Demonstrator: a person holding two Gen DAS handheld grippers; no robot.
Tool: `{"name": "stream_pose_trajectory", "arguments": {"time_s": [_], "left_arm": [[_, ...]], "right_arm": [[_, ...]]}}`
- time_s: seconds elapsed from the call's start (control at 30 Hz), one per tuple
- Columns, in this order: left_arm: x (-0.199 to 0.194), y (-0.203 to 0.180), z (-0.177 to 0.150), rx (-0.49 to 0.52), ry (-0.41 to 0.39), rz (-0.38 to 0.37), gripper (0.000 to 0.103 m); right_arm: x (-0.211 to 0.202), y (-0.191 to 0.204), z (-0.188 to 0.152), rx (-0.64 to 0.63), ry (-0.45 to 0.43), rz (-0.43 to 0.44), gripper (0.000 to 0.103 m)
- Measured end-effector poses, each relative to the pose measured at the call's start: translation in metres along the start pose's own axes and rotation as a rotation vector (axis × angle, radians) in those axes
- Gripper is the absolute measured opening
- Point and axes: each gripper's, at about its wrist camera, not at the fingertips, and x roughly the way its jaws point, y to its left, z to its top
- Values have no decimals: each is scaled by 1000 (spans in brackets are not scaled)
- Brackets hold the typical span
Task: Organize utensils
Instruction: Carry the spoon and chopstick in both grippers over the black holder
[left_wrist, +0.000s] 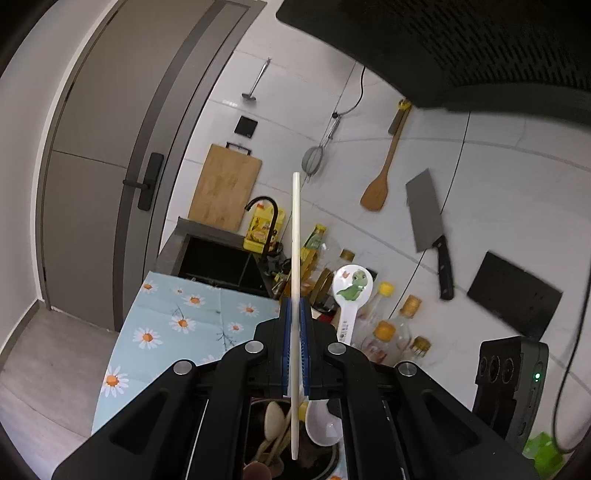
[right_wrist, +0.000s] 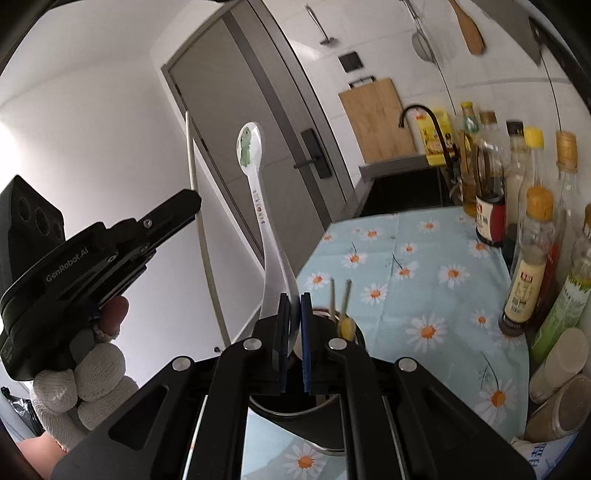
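My left gripper (left_wrist: 295, 306) is shut on a long white chopstick (left_wrist: 296, 229) that stands upright between the blue pads. Beneath it a dark round utensil holder (left_wrist: 258, 439) contains wooden spoons. To the right stands a white spoon (left_wrist: 351, 288) with a green dinosaur print. In the right wrist view my right gripper (right_wrist: 294, 299) is shut on the lower, wider part of that spoon (right_wrist: 258, 206), over the holder (right_wrist: 343, 406). The left gripper (right_wrist: 192, 203), held by a gloved hand (right_wrist: 85, 369), is at left with the chopstick (right_wrist: 190, 147).
A daisy-print cloth (right_wrist: 424, 280) covers the counter. Several bottles (right_wrist: 532, 258) line the wall at right. Beyond are a black sink (left_wrist: 221, 262) with a tap, a wooden cutting board (left_wrist: 225, 184), and a hanging cleaver (left_wrist: 428, 218), spatula (left_wrist: 376, 188) and strainer (left_wrist: 314, 158). A grey door (left_wrist: 110, 147) is left.
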Motion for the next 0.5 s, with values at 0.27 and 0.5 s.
{"name": "stream_pose_trajectory", "arguments": {"time_s": [0.27,0.5], "left_arm": [[27,18,-29,-12,71,47,4],[30,18,-44,1,111,48,4]], "right_arm": [[22,-11,-17,3,66,-9,7],[28,-15,-25,0,87,-18,7]]}}
